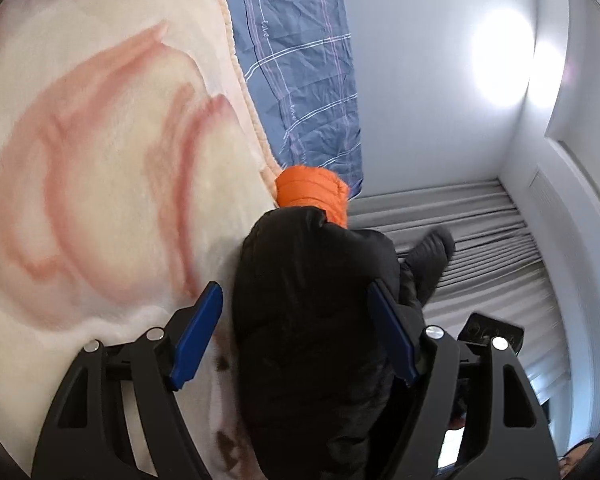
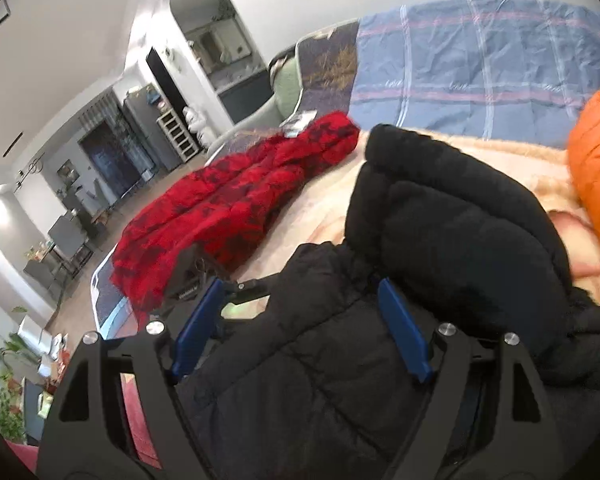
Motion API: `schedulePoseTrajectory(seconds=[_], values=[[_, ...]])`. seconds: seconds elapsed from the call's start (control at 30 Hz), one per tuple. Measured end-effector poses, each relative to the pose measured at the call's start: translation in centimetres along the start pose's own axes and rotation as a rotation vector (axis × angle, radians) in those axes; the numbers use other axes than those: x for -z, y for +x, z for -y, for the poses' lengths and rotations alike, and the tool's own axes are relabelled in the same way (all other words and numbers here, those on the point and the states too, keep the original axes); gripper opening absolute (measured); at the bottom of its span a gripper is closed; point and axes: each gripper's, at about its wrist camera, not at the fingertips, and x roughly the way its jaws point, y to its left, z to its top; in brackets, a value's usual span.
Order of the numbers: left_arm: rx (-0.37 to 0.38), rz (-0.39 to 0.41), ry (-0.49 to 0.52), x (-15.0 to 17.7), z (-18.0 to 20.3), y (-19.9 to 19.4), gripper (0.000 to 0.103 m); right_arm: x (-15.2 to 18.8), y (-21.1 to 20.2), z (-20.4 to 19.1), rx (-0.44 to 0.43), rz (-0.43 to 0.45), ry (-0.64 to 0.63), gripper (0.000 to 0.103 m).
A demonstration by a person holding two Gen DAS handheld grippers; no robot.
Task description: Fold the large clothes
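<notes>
A black puffer jacket [image 1: 308, 360] lies bunched on a cream and pink blanket [image 1: 100, 160]. My left gripper [image 1: 295, 288] straddles it with jaws wide. Its left pad [image 1: 198, 332] stands clear of the fabric and its right pad [image 1: 392, 336] is beside it. One black sleeve [image 1: 432, 256] sticks out to the right. In the right wrist view the same black jacket [image 2: 440, 220] is folded over on itself. My right gripper [image 2: 300, 282] is open around its near part, with a gap showing at the left pad [image 2: 198, 328].
An orange puffer jacket [image 1: 312, 192] [image 2: 596, 168] lies just beyond the black one. A red patterned jacket [image 2: 236, 200] sits on the bed's far left side. A blue plaid sheet [image 2: 480, 64] covers the back. Grey curtains [image 1: 480, 240] and white walls lie past the bed edge.
</notes>
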Motion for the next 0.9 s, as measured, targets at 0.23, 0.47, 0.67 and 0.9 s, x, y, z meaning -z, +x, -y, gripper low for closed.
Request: schedulePoseTrajectory(seconds=[0.23,0.47,0.67,0.9], values=[[0.053,-0.014,-0.017,-1.2,-0.7,-1.5,0.076,3.2,4.8,-3.9,-0.129,-0.191,-0.116,0.081],[0.016,-0.052,0.067,-0.7,-0.2,-1.7,0.084,7.4,-6.8,-0.9,0.446,0.072,-0.074,0.061],[-0.098,-0.149,0.212,0.6,2.1,1.5,0.088,13.9,-4.3,5.7,0.636,-0.134,0.058,0.05],[-0.243,-0.215,0.371,0.6,3.9,3.1,0.03,12.9,-6.5,2.1,0.667,-0.014,0.011,0.052]])
